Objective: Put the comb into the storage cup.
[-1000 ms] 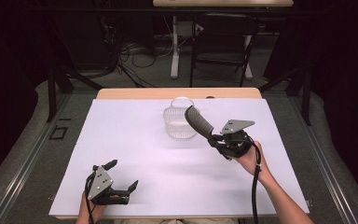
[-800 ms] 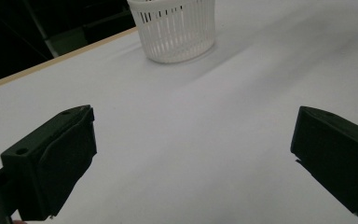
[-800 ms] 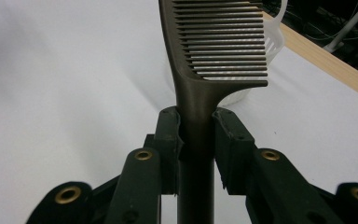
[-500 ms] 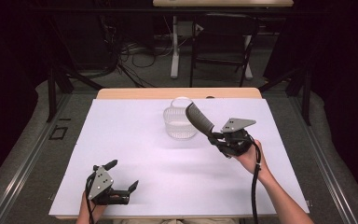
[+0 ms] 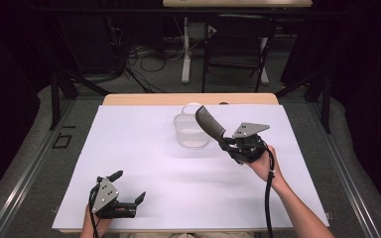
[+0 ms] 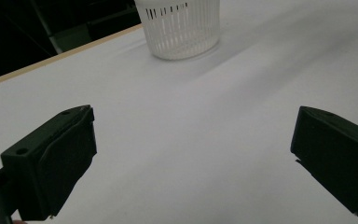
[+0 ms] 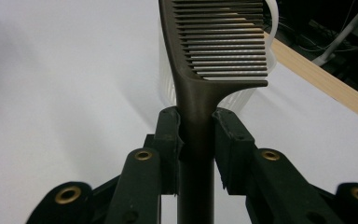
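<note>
Two grippers work over one white-covered table (image 5: pixel 144 148). In the high view the right gripper (image 5: pixel 226 142) is raised above the table's right half, its jaws clamped on the handle of a dark comb (image 5: pixel 210 122) whose toothed end slants up and left, over the rim of a white slotted cup (image 5: pixel 191 130) near the table's far edge. The left gripper (image 5: pixel 127 187) rests low at the near left corner, well apart from both, jaws spread with nothing between them.

The right gripper view adds what the high view cannot resolve: the comb (image 7: pixel 205 70) runs straight up between the two closed jaws, its teeth point to the right of that view, and the cup (image 7: pixel 242 93) stands just behind them. The left gripper view gives the cup's (image 6: pixel 179 25) vertical slots and bare white surface between the open jaws.

Against the frame a second ago, the comb's tip has swung up and toward the cup, which it now overlaps; the right hand (image 5: pixel 262 163) has shifted little. The left gripper has stayed put.

Count: one comb, one cup, two grippers.
</note>
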`<state>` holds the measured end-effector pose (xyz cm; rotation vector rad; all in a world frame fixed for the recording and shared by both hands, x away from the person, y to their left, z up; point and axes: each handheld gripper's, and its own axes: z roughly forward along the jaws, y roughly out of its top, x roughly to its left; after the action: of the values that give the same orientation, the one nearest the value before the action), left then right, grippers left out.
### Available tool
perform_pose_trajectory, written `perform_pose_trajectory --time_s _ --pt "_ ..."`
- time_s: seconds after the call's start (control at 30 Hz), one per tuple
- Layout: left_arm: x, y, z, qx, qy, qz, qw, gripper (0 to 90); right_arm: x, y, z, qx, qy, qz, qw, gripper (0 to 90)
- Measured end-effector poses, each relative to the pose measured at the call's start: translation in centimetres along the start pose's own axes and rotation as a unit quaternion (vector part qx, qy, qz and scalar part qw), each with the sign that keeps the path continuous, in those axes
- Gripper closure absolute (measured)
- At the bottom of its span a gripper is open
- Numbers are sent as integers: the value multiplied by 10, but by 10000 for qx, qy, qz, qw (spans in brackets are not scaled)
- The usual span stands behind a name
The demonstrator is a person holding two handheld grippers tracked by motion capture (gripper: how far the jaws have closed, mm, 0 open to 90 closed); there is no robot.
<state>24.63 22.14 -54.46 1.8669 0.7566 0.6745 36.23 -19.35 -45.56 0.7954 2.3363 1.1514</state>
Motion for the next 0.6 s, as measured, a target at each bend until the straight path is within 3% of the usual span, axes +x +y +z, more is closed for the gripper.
perform_pose_trajectory --time_s 0.6 --pt "-1 0 1 14 7 11 10000 2 -3 7 -3 -122 -47 19 9999 725"
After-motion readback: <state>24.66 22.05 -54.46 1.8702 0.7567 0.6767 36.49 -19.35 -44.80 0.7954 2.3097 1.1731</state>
